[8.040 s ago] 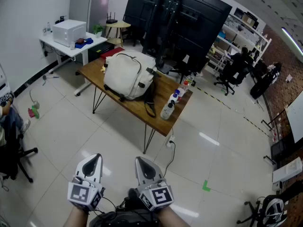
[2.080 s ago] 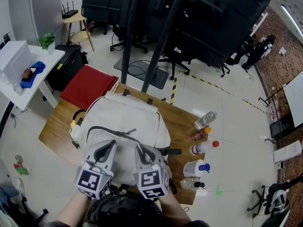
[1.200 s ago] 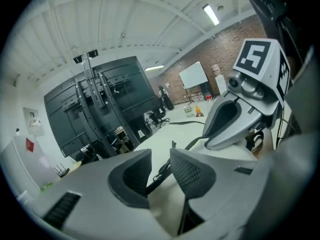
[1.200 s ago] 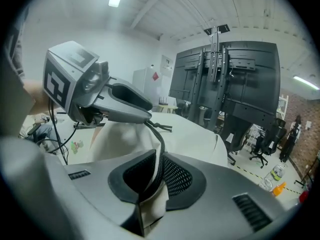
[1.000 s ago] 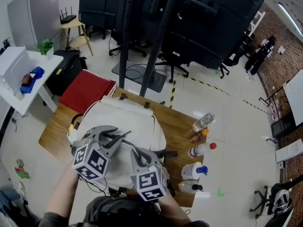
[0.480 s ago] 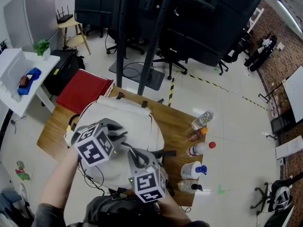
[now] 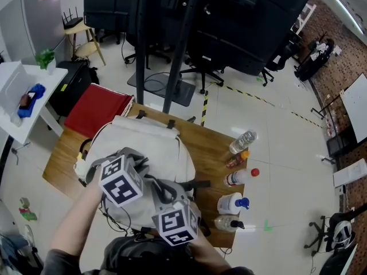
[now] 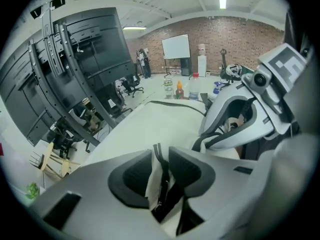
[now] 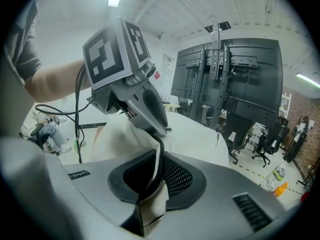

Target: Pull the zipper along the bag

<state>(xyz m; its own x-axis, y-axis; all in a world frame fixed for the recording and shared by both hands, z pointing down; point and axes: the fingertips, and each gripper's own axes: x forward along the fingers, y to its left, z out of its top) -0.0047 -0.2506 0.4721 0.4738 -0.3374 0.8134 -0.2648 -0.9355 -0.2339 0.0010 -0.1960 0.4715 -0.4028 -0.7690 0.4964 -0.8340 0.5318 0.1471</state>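
Observation:
A white backpack point(image 7: 152, 139) lies on the wooden table point(image 7: 209, 148). My left gripper point(image 7: 136, 158) points steeply down onto its near top. In the left gripper view the left gripper point(image 8: 161, 170) has a black zipper strip point(image 8: 162, 186) and a fold of white fabric pinched between its pads; its jaws have just been closing on them. Just to the right, my right gripper point(image 7: 162, 187) is low on the bag. The right gripper view shows the right gripper point(image 9: 159, 170) shut on a fold of white fabric point(image 9: 150, 206) along the black zipper line point(image 9: 160, 151).
Several bottles point(image 7: 232, 202) stand along the table's right edge, one lying on its side point(image 7: 243, 140). A red cloth point(image 7: 94, 109) lies at the table's far left. Behind are black stands point(image 7: 172, 44) and a white side table point(image 7: 14, 99). Cables trail from the left gripper.
The left gripper has dropped lower and tilted more steeply onto the bag, coming nearer the right gripper. The right gripper has kept its place and its hold.

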